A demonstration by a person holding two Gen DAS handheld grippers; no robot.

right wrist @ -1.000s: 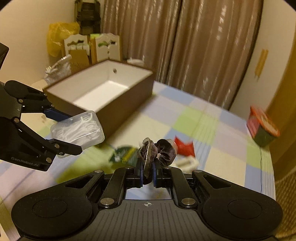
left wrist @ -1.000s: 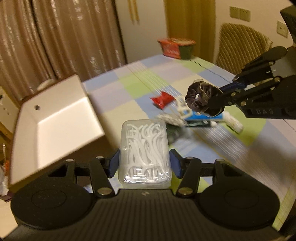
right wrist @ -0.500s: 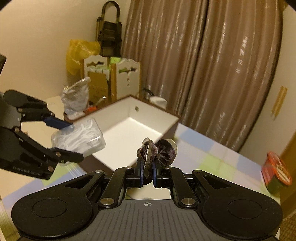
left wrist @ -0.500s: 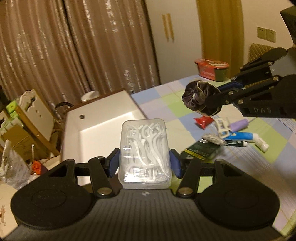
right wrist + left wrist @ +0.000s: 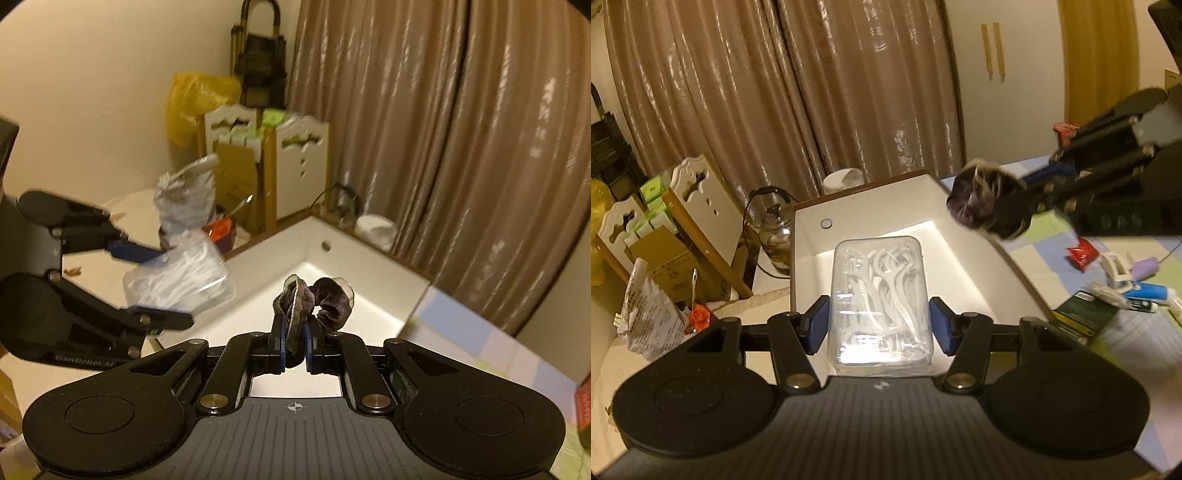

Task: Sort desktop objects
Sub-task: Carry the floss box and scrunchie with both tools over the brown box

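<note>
Having swung from the bench, the left hand-held gripper [image 5: 879,325] clamping a floss-pick box [image 5: 881,299] and the right hand-held gripper [image 5: 294,349] pinching a scrunchie [image 5: 314,301] now hover over the white bin [image 5: 964,254] ahead, ready to drop.

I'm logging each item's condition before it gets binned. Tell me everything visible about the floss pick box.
The floss pick box is a clear plastic rounded rectangle, closed, packed with white floss picks. The left gripper clamps its long sides between blue pads, holding it in the air above the white storage box. Nothing else touches it.
</note>
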